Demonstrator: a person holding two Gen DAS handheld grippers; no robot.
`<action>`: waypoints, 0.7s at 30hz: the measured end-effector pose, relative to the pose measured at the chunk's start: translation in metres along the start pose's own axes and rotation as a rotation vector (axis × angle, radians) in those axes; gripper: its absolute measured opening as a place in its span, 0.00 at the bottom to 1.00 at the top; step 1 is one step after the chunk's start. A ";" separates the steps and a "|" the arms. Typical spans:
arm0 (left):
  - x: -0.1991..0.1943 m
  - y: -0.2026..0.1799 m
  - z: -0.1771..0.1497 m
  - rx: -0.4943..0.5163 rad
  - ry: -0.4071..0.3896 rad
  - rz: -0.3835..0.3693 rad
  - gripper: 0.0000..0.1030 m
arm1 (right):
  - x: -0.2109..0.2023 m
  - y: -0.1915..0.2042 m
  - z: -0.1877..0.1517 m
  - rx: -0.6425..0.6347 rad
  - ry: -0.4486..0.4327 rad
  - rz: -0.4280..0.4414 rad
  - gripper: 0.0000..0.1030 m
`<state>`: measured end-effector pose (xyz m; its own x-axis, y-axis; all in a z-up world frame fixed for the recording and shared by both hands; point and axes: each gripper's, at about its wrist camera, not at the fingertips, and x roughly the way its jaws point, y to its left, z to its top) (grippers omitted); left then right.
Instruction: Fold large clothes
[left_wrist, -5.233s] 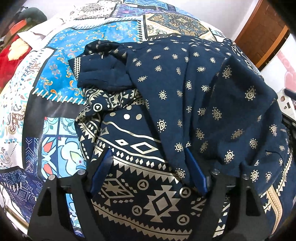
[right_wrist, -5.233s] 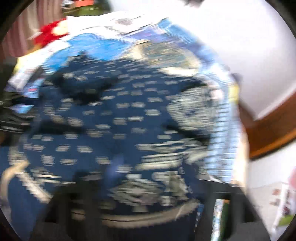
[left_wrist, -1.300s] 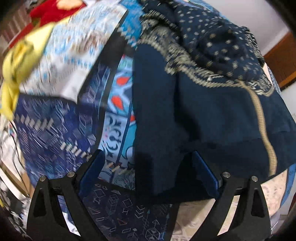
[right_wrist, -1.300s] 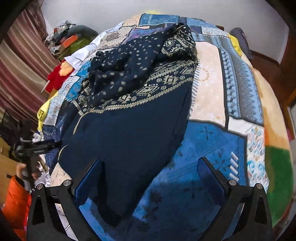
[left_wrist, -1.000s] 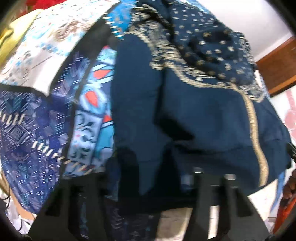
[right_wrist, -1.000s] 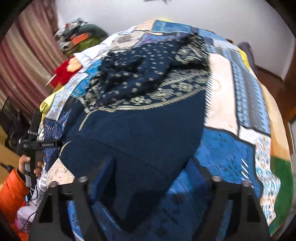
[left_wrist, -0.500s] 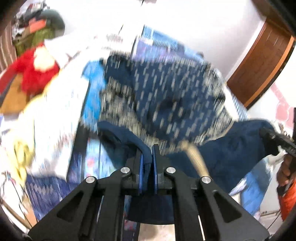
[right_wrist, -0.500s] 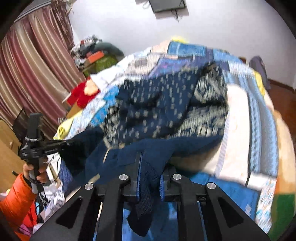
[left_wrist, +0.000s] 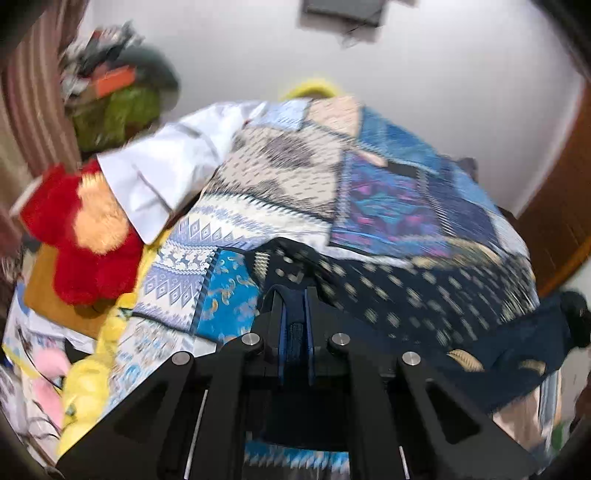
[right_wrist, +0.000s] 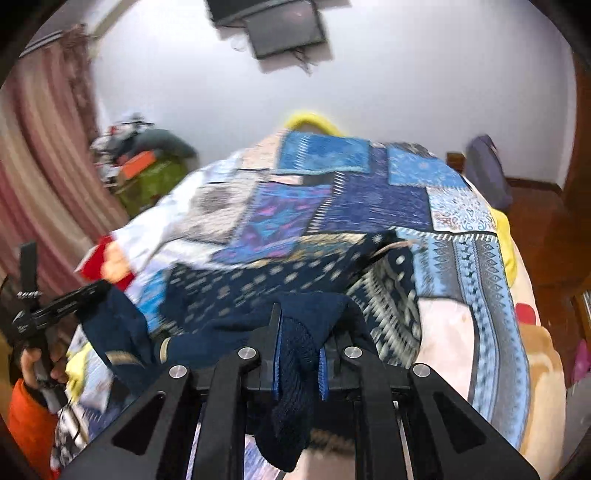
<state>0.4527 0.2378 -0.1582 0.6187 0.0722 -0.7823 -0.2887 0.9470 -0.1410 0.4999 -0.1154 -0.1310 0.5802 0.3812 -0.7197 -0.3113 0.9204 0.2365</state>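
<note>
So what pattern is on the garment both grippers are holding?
Navy garment with pale dot motifs and a geometric border, clearest in the right wrist view.

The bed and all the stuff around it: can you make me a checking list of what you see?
Surface: bed with a patchwork quilt in blues and creams.
Job's things: dark blue dress with pale dots, lying partly on the quilt, its plain blue end lifted.
Clutter: red plush toy, white shirt, yellow cloth on the bed's left side.
Grippers: left tool shut on the dress; right tool shut on the dress, fabric hanging from it.
Cables: dangling under the wall screen.
Surroundings: striped curtain, wooden door, pile of things in the corner.
</note>
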 end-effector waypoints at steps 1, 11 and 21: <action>0.015 0.003 0.003 -0.005 0.007 0.026 0.08 | 0.018 -0.008 0.007 0.016 0.019 -0.017 0.12; 0.139 0.011 -0.013 0.023 0.155 0.178 0.09 | 0.135 -0.079 0.019 0.084 0.193 -0.003 0.12; 0.098 -0.002 0.008 0.198 0.121 0.309 0.29 | 0.066 -0.126 0.033 0.024 0.122 -0.317 0.12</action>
<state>0.5197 0.2456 -0.2297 0.4306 0.3371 -0.8373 -0.2936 0.9295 0.2232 0.6021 -0.2035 -0.1873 0.5506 0.0638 -0.8323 -0.1109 0.9938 0.0028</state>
